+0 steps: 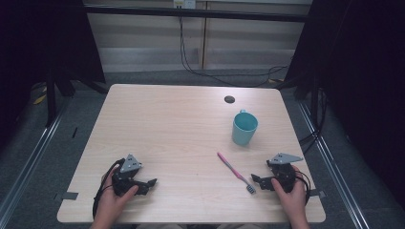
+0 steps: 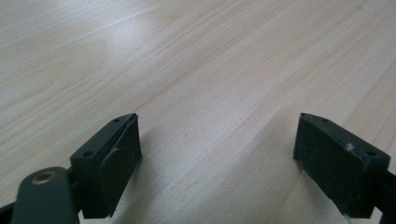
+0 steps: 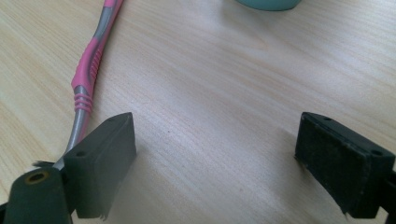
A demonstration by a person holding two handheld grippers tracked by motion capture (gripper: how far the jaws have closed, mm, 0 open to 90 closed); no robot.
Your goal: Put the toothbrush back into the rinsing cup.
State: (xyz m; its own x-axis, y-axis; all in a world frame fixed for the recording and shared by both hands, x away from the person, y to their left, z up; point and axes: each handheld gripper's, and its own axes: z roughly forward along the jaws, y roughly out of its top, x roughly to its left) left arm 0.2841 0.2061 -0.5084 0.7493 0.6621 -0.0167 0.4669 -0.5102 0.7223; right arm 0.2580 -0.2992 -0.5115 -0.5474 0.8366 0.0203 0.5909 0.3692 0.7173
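Both grippers, left gripper (image 1: 152,182) and right gripper (image 1: 254,178), are rested wide open, empty, on the table (image 1: 181,124), pink toothbrush (image 1: 235,171) at the right one's 10 o'clock, apparently for pickup, teal cup (image 1: 244,128) farther off at 11.

Wooden table (image 1: 181,124), toothbrush (image 1: 234,171), teal cup (image 1: 244,128)

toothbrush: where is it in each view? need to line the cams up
High view: pink toothbrush lies lower right of centre, bristle end by the right gripper.
Left gripper view: not in it.
Right gripper view: toothbrush runs down the upper left to beside the left jaw.
Shared landmark: teal cup, cut by the top edge.
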